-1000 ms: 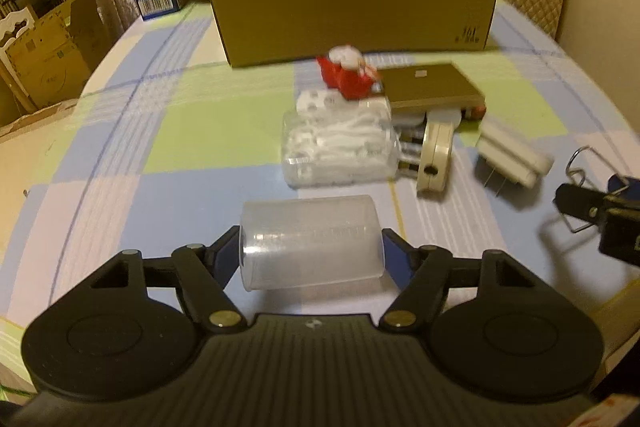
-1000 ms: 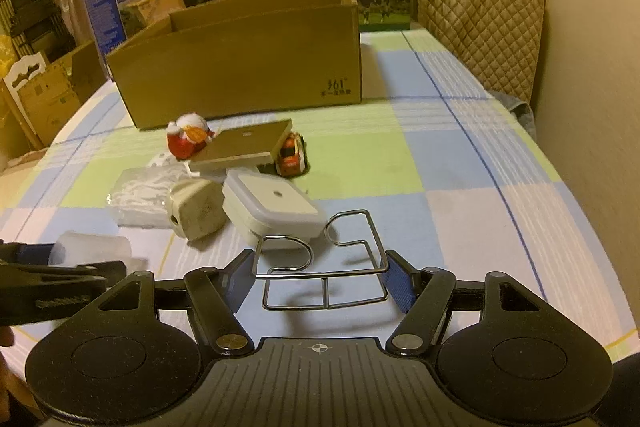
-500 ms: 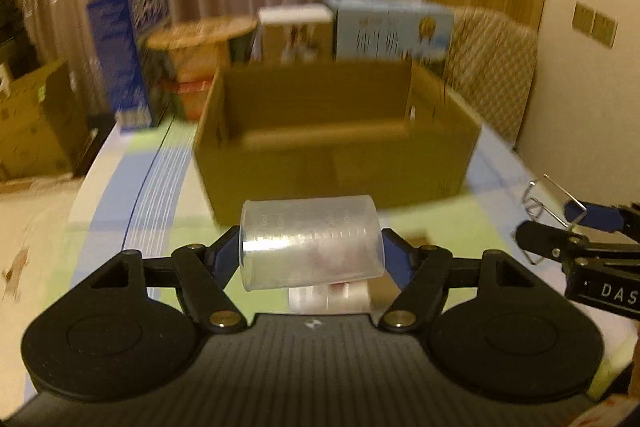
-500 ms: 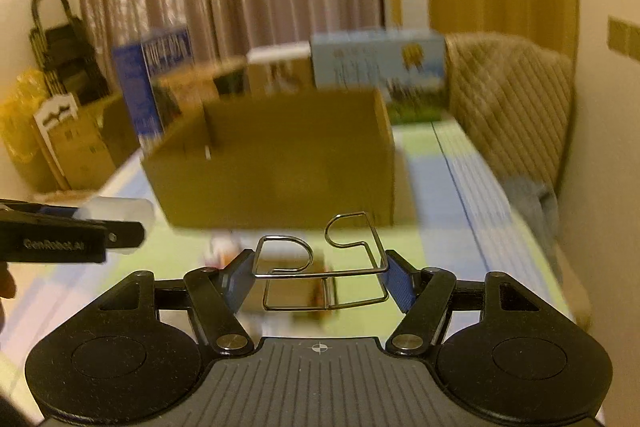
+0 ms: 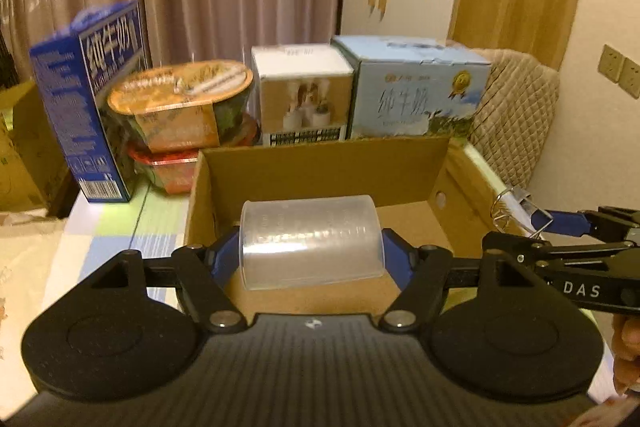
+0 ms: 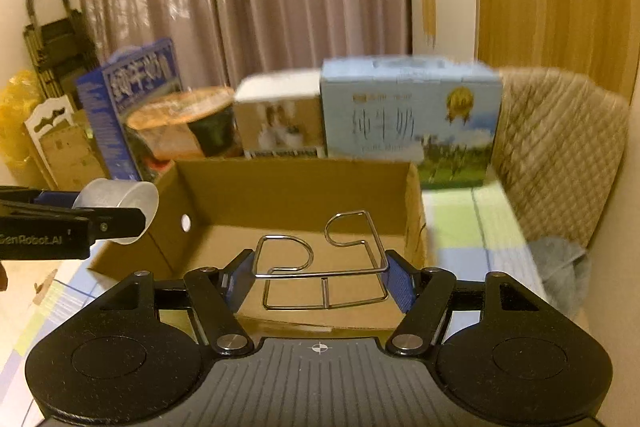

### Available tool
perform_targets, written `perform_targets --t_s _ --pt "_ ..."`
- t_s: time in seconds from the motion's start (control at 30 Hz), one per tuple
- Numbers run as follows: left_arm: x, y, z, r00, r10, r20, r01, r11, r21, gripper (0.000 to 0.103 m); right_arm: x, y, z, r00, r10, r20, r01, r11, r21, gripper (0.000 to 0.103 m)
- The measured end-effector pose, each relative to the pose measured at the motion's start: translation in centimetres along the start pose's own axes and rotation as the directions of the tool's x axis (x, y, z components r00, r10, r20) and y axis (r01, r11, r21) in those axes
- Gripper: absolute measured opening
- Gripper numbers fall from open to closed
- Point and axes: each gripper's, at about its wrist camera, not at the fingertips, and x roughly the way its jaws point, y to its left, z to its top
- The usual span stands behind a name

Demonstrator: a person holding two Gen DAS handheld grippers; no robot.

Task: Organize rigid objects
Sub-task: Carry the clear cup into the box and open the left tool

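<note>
My left gripper (image 5: 311, 259) is shut on a clear plastic cup (image 5: 310, 241) that lies sideways between its blue pads, held above the open cardboard box (image 5: 320, 163). My right gripper (image 6: 321, 277) is shut on a bent wire rack (image 6: 324, 267), also over the box (image 6: 296, 187), whose brown floor shows bare beneath both. In the left wrist view the right gripper (image 5: 560, 227) and the wire rack (image 5: 516, 207) reach in from the right edge. In the right wrist view the left gripper (image 6: 84, 223) and its cup (image 6: 120, 203) hang at the left, over the box's left wall.
Behind the box stand a dark blue milk carton (image 5: 88, 99), stacked instant-noodle bowls (image 5: 180, 103), a white-topped carton (image 5: 304, 95) and a light blue milk carton (image 5: 416, 91). A quilted chair (image 6: 560, 139) stands at the right with grey cloth (image 6: 560, 267) beside it. Curtains hang behind.
Both grippers have risen and moved forward from the cluttered table front to above the cardboard box, each keeping its object. The loose items on the table have dropped out of view.
</note>
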Motion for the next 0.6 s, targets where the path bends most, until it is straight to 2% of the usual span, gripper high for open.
perform_targets --t_s 0.13,0.4,0.47,0.6 --pt "2.2 0.5 -0.8 0.999 0.006 -0.037 -0.005 1.000 0.006 0.069 2.4 -0.6 -0.4 0.999 -0.008 -0.046 0.009 1.000 0.013 0.065" --pt "4.6 1.1 -2.0 0.998 0.000 -0.064 -0.001 1.000 -0.014 0.067 4.4 -1.4 -1.2 0.998 -0.009 -0.068 0.011 1.000 0.028 0.065" --pt "5.0 1.3 -1.9 0.998 -0.004 -0.069 0.003 1.000 -0.026 0.083 4.7 -1.4 -1.3 0.998 -0.005 -0.070 0.007 0.999 0.031 0.065" --pt "4.2 2.0 -1.7 0.999 0.014 -0.042 -0.016 0.999 -0.047 0.084 5.2 -1.5 -1.4 0.997 0.011 -0.078 -0.007 0.999 0.047 0.065"
